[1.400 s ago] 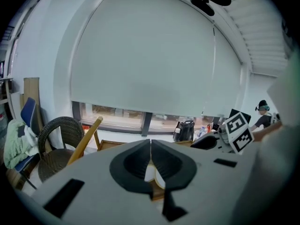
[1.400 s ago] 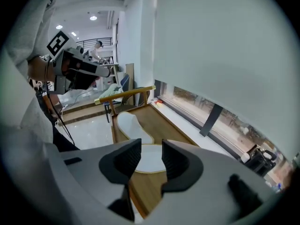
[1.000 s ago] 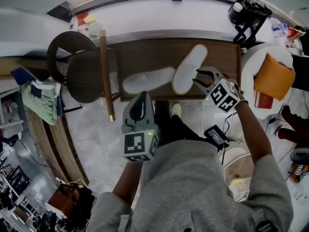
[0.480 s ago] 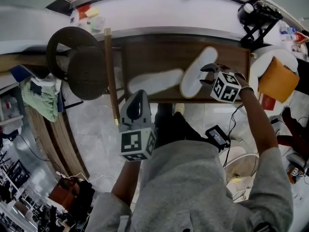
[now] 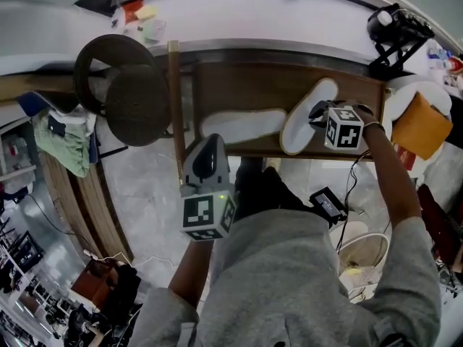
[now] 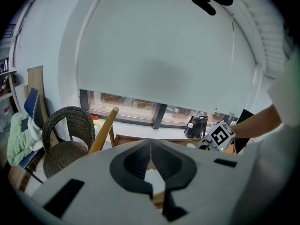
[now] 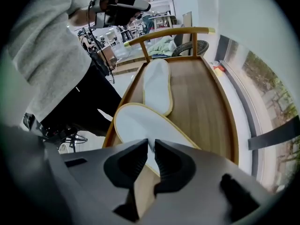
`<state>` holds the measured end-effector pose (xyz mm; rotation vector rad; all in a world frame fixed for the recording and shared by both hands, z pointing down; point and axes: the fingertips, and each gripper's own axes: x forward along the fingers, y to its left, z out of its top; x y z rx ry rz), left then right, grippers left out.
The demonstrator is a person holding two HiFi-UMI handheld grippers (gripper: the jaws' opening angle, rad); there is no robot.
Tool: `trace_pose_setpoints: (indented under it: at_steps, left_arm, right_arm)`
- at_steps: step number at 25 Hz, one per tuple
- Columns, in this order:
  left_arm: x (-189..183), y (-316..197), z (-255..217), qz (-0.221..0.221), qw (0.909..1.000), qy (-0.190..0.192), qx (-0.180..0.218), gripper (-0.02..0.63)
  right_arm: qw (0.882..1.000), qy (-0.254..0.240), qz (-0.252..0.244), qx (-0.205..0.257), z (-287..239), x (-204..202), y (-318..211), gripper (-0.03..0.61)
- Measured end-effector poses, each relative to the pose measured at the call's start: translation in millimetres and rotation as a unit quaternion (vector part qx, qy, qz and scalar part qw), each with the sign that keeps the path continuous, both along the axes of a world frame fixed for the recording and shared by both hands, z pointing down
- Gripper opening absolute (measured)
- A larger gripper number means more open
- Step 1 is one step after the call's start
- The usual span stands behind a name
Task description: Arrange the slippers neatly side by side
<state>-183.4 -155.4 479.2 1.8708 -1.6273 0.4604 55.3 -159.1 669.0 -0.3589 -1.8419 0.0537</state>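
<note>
Two white slippers lie on the wooden counter [image 5: 239, 85]. The left slipper [image 5: 242, 125] runs from 9 to 3 o'clock, and the right slipper [image 5: 304, 121] slants toward 1 o'clock. The right hand-held gripper [image 7: 150, 146], its jaws just closed narrow, pinches the right slipper's 3 o'clock edge. The left hand-held gripper [image 6: 150, 156], jaws together and empty, hovers at 6 o'clock of the left slipper.

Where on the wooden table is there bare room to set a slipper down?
The table is bare along its window side, behind the flat slipper and beside the angled slipper. The front half is crowded: both slippers lie there.
</note>
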Motion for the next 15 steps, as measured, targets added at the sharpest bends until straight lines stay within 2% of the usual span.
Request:
trace_pose_setpoints:
  at_steps: [7, 15]
  left_arm:
    - [-0.7, -3.5, 1.5, -0.004, 1.0, 0.005, -0.003, 0.018]
    - [7.0, -3.6, -6.5, 0.007, 0.9999, 0.004, 0.007, 0.018]
  right_arm:
    - [1.0, 0.007, -0.024, 0.002, 1.8, 2.7, 2.0, 0.04]
    - [0.999, -0.014, 0.05, -0.006, -10.1, 10.2, -2.2, 0.032]
